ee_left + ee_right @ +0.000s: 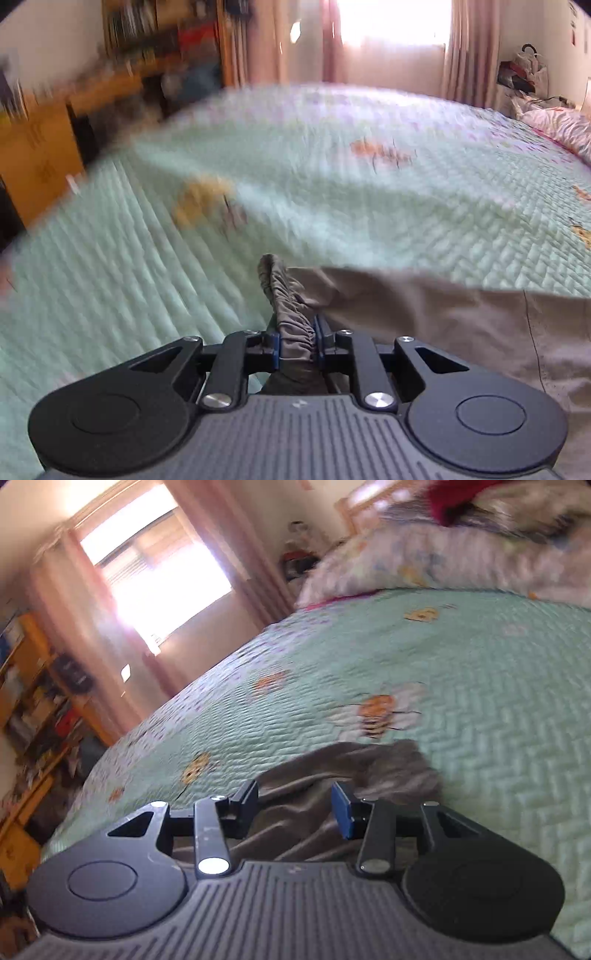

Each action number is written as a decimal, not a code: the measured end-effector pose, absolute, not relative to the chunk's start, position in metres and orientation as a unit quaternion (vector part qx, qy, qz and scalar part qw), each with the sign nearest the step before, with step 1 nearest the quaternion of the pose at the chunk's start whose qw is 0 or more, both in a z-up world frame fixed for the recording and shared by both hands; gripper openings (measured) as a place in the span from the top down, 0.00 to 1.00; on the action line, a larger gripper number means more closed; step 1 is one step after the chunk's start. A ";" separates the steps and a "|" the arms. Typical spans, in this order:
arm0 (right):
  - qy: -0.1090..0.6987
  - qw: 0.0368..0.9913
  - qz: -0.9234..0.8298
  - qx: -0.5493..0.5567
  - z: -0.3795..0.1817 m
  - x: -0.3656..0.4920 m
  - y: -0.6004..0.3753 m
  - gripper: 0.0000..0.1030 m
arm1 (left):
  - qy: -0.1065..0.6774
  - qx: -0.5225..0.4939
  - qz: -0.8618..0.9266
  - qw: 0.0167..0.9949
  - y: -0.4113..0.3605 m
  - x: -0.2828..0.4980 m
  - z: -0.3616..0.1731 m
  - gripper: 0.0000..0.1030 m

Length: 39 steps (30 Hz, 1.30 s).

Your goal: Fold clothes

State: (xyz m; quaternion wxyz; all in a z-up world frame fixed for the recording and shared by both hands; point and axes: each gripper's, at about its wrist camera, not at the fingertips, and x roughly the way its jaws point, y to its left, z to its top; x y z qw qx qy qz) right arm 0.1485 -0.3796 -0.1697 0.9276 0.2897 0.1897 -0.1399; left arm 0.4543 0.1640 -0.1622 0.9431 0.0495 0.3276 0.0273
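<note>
The left gripper (298, 345) sits at the bottom middle, at 6 o'clock. Its two blue pads (320, 341) pinch a bunched, stretchy edge of brown-grey pants (424, 310). The pants spread out toward 4 o'clock on a green quilted bedspread (332, 192). A bright window (395, 22) glows at 12 o'clock. Wooden shelves (162, 33) stand at 10 o'clock.

So from my feed I count one brownish garment (424, 310) bunched between my left jaws, one green quilt (332, 166) ahead of them, one pillow (443, 565) and one window (391, 22).
</note>
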 end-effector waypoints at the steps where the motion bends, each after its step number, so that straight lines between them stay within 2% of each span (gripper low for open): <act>1: 0.198 0.932 -0.131 0.275 -0.169 0.159 -0.374 0.55 | 0.307 0.059 0.049 0.949 0.167 0.454 -0.152 0.82; 3: 0.223 0.934 -0.112 0.256 -0.174 0.184 -0.368 0.55 | 0.294 0.062 0.093 0.949 0.184 0.464 -0.143 0.82; 6: 0.248 0.932 -0.087 0.248 -0.181 0.215 -0.365 0.55 | 0.340 0.046 0.084 0.936 0.212 0.483 -0.150 0.81; 8: 0.254 0.932 -0.086 0.244 -0.182 0.223 -0.367 0.55 | 0.354 0.034 0.083 0.931 0.227 0.482 -0.156 0.74; 9: 0.249 0.933 -0.087 0.246 -0.180 0.222 -0.371 0.55 | 0.359 0.031 0.097 0.928 0.235 0.479 -0.159 0.63; 10: 0.245 0.933 -0.088 0.248 -0.179 0.221 -0.375 0.55 | 0.362 0.026 0.116 0.925 0.244 0.475 -0.163 0.59; 12: 0.235 0.937 -0.093 0.241 -0.173 0.219 -0.386 0.52 | 0.372 -0.003 0.148 0.917 0.268 0.464 -0.170 0.60; 13: 0.237 0.939 -0.096 0.229 -0.170 0.221 -0.394 0.44 | 0.378 -0.029 0.156 0.912 0.283 0.456 -0.174 0.60; 17: 0.259 0.943 -0.112 0.175 -0.169 0.230 -0.438 0.42 | 0.372 -0.126 0.167 0.904 0.324 0.418 -0.179 0.60; 24: 0.340 0.919 -0.035 0.196 -0.199 0.252 -0.479 0.40 | 0.369 -0.125 0.087 0.917 0.281 0.358 -0.171 0.59; 29: 0.389 0.914 0.016 0.113 -0.214 0.278 -0.460 0.39 | 0.385 -0.151 0.026 0.910 0.231 0.340 -0.178 0.55; 30: 0.397 0.912 0.030 0.099 -0.217 0.282 -0.456 0.41 | 0.389 -0.146 0.013 0.909 0.220 0.338 -0.179 0.55; 33: 0.393 0.918 0.035 0.039 -0.216 0.288 -0.441 0.92 | 0.399 -0.125 -0.020 0.908 0.185 0.335 -0.183 0.53; 34: 0.382 0.923 0.027 0.030 -0.211 0.288 -0.439 0.95 | 0.399 -0.122 -0.030 0.908 0.176 0.334 -0.183 0.53; 39: 0.327 0.941 -0.060 -0.063 -0.188 0.305 -0.433 0.98 | 0.388 -0.115 -0.060 0.912 0.144 0.331 -0.181 0.50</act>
